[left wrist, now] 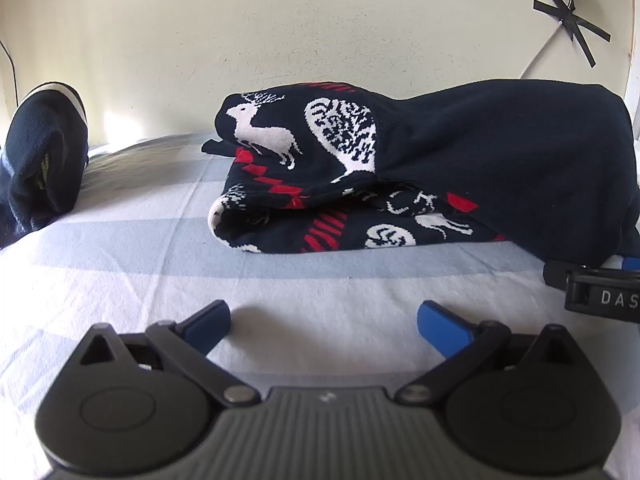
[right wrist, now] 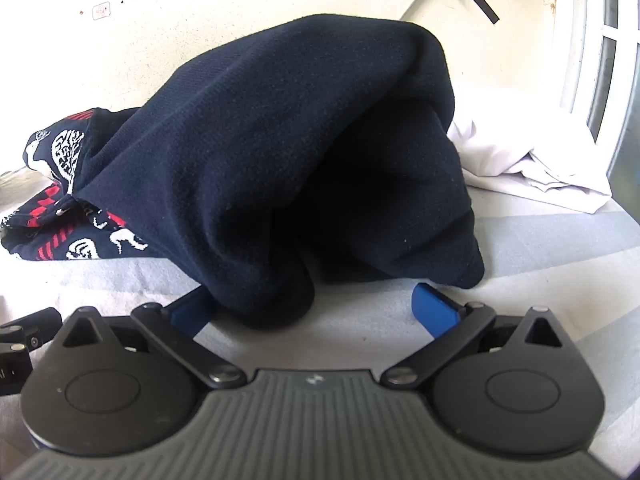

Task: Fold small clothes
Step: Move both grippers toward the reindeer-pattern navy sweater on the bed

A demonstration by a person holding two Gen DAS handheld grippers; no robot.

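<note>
A navy sweater (left wrist: 480, 148) with white reindeer and red bands lies bunched and partly folded on the checked bed sheet (left wrist: 140, 248). My left gripper (left wrist: 324, 322) stands open over bare sheet, a short way in front of the sweater's patterned fold, with nothing between its blue fingertips (left wrist: 438, 322). In the right wrist view the sweater (right wrist: 288, 140) rises as a plain navy mound right ahead. My right gripper (right wrist: 312, 308) is open wide, and a lobe of that fabric sags between its fingers. The cloth covers the tip of the left finger (right wrist: 190, 314); the pads do not clamp it.
Another dark garment (left wrist: 40, 160) with a pale stripe lies at the far left by the wall. A crumpled white cloth (right wrist: 528, 160) sits at the right near a window frame (right wrist: 592, 40). The wall (left wrist: 320, 32) runs close behind the sweater. My right gripper's body (left wrist: 600, 288) shows at the right edge.
</note>
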